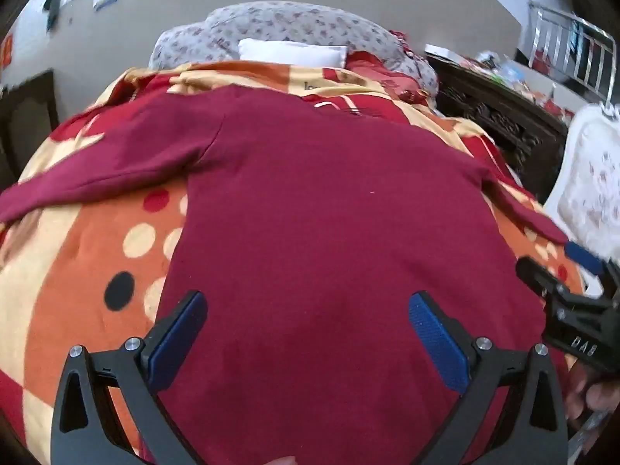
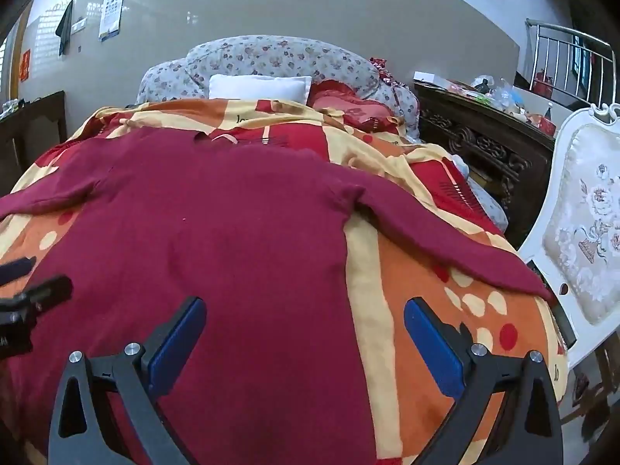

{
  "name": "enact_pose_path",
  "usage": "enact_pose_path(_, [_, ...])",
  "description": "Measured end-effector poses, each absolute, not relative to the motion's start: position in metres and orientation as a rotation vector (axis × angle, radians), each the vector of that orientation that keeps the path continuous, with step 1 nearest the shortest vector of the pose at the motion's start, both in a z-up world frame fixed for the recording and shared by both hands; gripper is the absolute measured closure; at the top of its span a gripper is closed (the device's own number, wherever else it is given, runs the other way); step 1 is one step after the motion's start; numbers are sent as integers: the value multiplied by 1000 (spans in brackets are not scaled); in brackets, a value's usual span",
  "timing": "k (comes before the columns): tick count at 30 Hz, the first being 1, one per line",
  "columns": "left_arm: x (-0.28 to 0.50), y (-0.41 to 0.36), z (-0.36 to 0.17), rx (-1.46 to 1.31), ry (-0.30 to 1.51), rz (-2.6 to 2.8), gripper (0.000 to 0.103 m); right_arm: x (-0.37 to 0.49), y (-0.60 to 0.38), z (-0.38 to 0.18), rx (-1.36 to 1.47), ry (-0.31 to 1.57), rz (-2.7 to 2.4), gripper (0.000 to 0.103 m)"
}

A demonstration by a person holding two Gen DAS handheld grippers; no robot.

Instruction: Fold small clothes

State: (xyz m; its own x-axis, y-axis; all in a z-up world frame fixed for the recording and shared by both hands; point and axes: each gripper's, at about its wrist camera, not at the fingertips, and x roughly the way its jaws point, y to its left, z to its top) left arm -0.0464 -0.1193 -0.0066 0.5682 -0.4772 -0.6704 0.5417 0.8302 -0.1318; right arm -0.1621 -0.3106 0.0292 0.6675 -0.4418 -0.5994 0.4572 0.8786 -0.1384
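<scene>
Your maroon top [image 1: 329,213] lies flat on the bed's patterned quilt [image 2: 426,290], sleeves spread; it's soft, light, limp. Both sets of fingers [image 1: 434,329] are released and empty, so pinch near the hem corners

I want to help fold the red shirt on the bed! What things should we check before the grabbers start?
1. Red shirt spread flat on the bedspread: ok.
2. Both sleeves spread out to the sides: ok.
3. Left gripper open, nothing between its jaws: ok.
4. Right gripper open, nothing held: ok.
5. Near hem of the shirt in view: cannot tell, it lies below the pictures.
6. Nothing lying on top of the shirt: ok.
</scene>
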Motion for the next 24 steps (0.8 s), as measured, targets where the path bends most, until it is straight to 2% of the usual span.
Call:
enact_pose_path(7, [-67, -123, -5, 192, 678, -474, 0, -159, -311, 29, 57, 653, -502, 0])
enact_pose_path(17, [-64, -113, -11, 176, 739, -465, 0, -168, -310, 32, 70, 627, -494, 0])
enact_pose_path(24, [-60, -105, -6, 132, 741, -464, 0, -193, -306, 45, 146, 468, -450, 0])
